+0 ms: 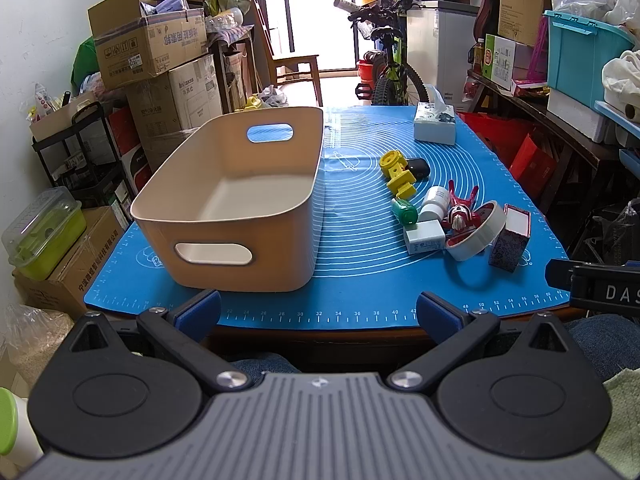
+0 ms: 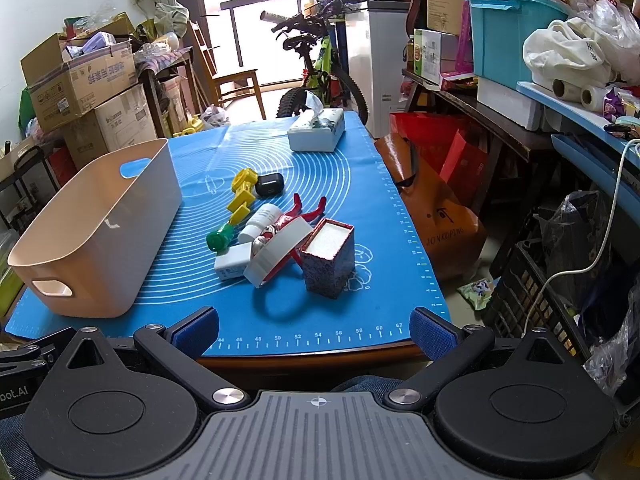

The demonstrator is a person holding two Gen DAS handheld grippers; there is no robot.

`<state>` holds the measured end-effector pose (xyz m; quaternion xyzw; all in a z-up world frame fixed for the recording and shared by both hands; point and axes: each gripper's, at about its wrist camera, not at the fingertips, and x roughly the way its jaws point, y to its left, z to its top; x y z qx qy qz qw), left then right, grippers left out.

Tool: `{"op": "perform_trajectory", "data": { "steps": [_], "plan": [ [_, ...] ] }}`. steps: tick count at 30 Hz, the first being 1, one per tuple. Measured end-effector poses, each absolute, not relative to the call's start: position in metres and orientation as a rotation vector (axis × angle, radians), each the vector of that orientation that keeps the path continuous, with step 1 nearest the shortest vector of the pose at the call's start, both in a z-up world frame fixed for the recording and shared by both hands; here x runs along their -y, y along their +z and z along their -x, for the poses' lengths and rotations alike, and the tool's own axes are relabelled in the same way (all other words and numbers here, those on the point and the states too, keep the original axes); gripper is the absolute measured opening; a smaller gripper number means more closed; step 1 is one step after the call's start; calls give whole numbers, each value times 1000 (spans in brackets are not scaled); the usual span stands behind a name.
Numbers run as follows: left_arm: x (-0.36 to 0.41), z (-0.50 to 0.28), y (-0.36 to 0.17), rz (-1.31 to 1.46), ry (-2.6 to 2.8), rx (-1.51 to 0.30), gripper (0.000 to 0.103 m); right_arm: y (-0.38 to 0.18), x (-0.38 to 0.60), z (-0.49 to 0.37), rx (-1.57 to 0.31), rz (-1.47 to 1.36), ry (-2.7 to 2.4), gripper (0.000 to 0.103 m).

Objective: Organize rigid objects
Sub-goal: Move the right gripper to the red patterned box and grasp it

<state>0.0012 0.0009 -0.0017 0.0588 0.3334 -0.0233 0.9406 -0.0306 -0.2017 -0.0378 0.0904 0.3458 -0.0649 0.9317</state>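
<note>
An empty beige bin stands on the left of the blue mat. To its right lies a cluster: a yellow toy, a black case, a green piece, a white bottle, a white adapter, a red figure, a tape roll and a patterned box. My left gripper and right gripper hang open at the table's near edge, holding nothing.
A tissue box sits at the mat's far end. Cardboard boxes pile up on the left, a bicycle stands behind the table, and shelves with a teal bin line the right. An orange bag leans beside the table.
</note>
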Motion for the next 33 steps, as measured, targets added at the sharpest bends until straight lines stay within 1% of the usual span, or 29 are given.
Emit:
{"op": "perform_trajectory", "data": {
  "steps": [11,15,18,27,33],
  "plan": [
    [-9,-3,4,-100,-16,-671,103,-43,209,34,-733,-213,-152,100],
    [-22,-11,11,-55,3,-671,103,-39,210,20,-767,-220,-168,100],
    [-30,-18,18,-35,21,-658,103,-38,210,15,-756,-222,-163,100],
    [-70,-61,25,21,45,-676,103,-44,224,-22,-776,-276,-180,100],
    [-99,-94,22,-8,109,-699,103,-57,226,-45,-781,-246,-219,100]
  ]
}}
